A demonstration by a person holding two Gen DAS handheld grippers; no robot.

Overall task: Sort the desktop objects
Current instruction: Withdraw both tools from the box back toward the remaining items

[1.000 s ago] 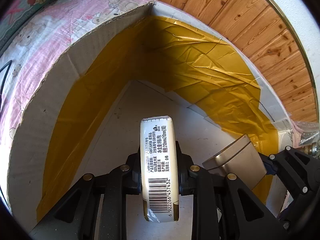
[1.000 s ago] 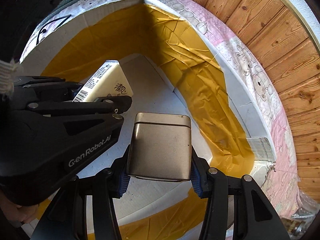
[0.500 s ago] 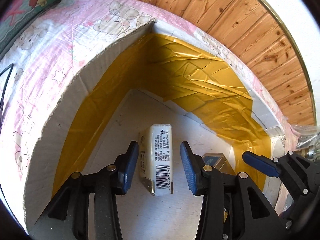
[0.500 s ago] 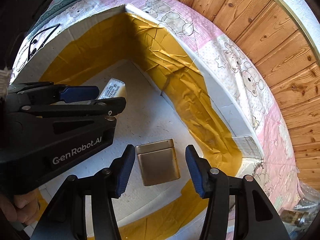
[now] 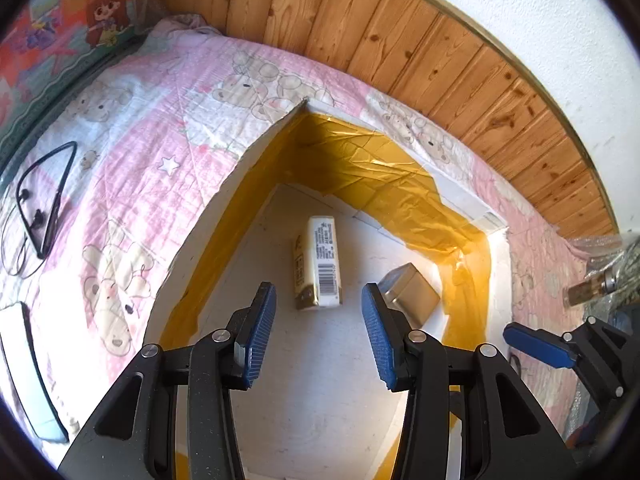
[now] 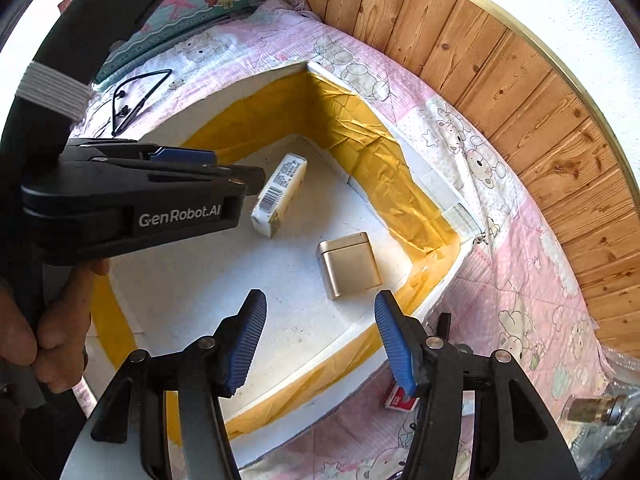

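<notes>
A white box lined with yellow tape sits on the pink bedspread. A cream tissue pack with a barcode lies on the box floor, also in the right wrist view. A gold metal tin lies to its right, also in the right wrist view. My left gripper is open and empty, raised above the pack. My right gripper is open and empty, raised above the tin.
Black corded earphones and a white device lie on the bedspread left of the box. A small red box and a glass bottle lie right of it. A wooden panel wall runs behind.
Both grippers opened and let go: the pack and the tin now lie on the box floor. Both grippers have risen and pulled back from the box.
</notes>
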